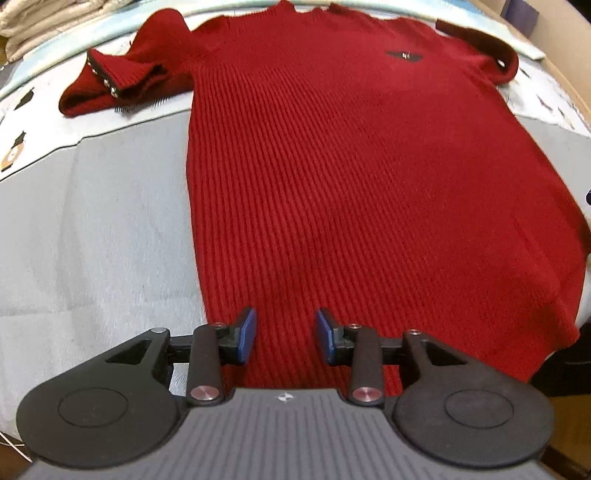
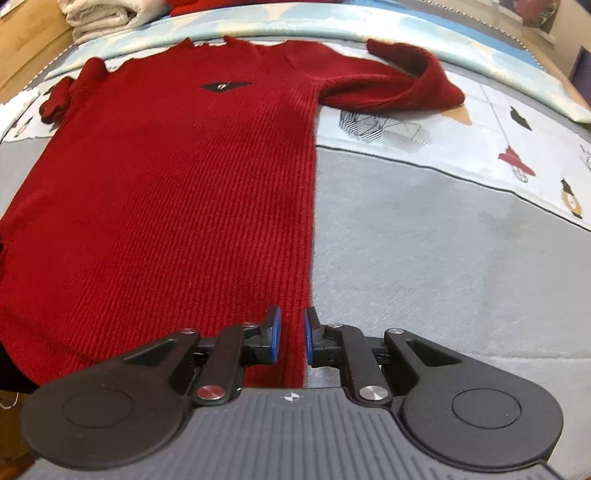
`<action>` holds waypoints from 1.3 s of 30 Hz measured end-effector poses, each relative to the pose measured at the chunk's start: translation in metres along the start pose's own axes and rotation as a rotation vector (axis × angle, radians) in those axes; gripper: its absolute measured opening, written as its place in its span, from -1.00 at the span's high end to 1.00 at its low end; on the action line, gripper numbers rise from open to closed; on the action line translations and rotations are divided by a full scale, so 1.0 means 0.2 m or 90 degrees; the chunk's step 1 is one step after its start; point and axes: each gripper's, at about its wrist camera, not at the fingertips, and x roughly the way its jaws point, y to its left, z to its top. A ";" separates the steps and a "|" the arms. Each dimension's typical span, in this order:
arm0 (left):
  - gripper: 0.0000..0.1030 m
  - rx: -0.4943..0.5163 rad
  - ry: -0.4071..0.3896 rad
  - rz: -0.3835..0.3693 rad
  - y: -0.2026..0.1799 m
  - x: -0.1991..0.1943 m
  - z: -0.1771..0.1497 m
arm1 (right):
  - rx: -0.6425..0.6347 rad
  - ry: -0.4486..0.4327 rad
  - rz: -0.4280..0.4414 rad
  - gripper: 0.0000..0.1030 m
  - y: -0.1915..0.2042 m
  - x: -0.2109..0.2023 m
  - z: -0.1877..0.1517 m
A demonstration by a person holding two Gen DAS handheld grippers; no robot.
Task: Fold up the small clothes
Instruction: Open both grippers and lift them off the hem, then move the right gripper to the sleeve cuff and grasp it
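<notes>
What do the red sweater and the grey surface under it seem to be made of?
Red sweater: knitted yarn, probably wool or acrylic; the raised ribs running along the body and the soft, matte, slightly fuzzy look suggest it. Grey surface: a woven or brushed fabric, perhaps a bed cover; it looks matte, with a faint nap and shallow creases. The exact fibre cannot be told.

sweater (image 1: 351,177) — red, ribbed | sheet (image 2: 424,258) — grey, printed border, perhaps cartoon figures

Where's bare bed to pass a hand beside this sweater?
Grey sheet is bare left of the red sweater, below its bunched left sleeve. Grey sheet right of it is bare too, below the right sleeve. The far edge, by folded towels, is crowded.
</notes>
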 end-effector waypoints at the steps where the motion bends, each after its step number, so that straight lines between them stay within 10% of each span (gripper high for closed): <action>1: 0.20 0.000 -0.005 0.002 -0.01 0.00 0.02 | 0.007 -0.007 -0.005 0.73 -0.01 0.00 0.00; 15: -0.53 -0.095 -0.149 0.041 -0.07 -0.17 0.15 | 0.141 -0.225 -0.072 0.11 -0.14 -0.21 0.10; 22: -0.66 -0.110 -0.287 0.046 -0.21 -0.28 0.26 | 0.192 -0.257 -0.092 0.11 -0.19 -0.23 0.18; 32: -0.66 -0.126 -0.354 0.023 -0.36 -0.41 0.39 | 0.226 -0.276 -0.101 0.12 -0.18 -0.25 0.29; 39: -0.66 -0.093 -0.349 0.064 -0.52 -0.57 0.71 | 0.244 -0.314 -0.123 0.66 -0.16 -0.26 0.40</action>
